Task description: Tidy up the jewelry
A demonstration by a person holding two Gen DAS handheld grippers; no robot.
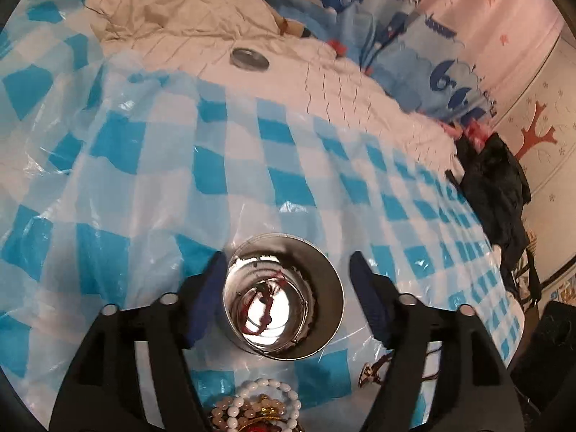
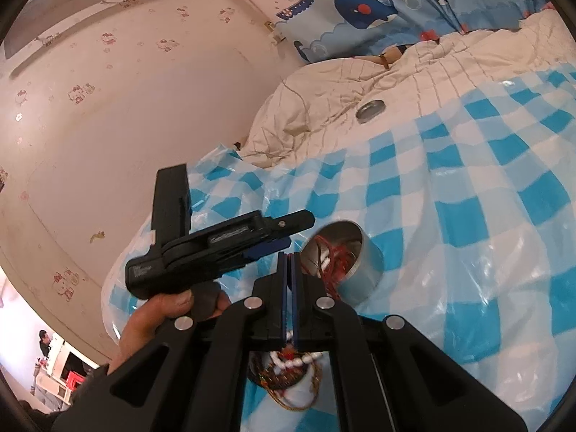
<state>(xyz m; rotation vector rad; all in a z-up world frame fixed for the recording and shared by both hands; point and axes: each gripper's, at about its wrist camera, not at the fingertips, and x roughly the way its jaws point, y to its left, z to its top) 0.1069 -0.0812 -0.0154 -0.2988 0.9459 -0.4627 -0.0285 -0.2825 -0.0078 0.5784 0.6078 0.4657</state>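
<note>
The left claw [image 1: 284, 280] stands open, its two blue-padded fingers [image 1: 207, 288] on either side of a round metal tin [image 1: 288, 338], the pads not pressing on it. The tin sits upright and open on a blue-and-white checked plastic sheet [image 1: 216, 165], and red cord and pale beads lie inside it. Just in front of that claw's base, a heap of jewelry [image 1: 262, 410] rests on the sheet: white bead strands, pinkish beads and a red-and-gold piece. A small dark-and-gold ornament [image 1: 372, 372] lies beside the right finger.

The right claw [image 2: 289, 288] is closed, its pads together with nothing visible between the tips; behind them, white beads and red thread [image 2: 291, 358] hang close under its frame. A person's hand [image 2: 158, 318] holds the left tool's handle just to its left.

The sheet is spread over a bed; beyond its edge lies a rumpled cream quilt [image 1: 324, 82], and on the quilt, well apart from the tin, a single round metal lid [image 1: 249, 58]. Behind the quilt hangs blue fabric printed with whales [image 2: 396, 7]. A pile of dark clothing [image 1: 493, 180] sits at the bed's far edge. The walls [image 2: 108, 126] are pale pink with small cartoon prints; one wall carries a red tree decal [image 1: 536, 133].

Counted: one tin, one lid, two claws, one heap of jewelry.
</note>
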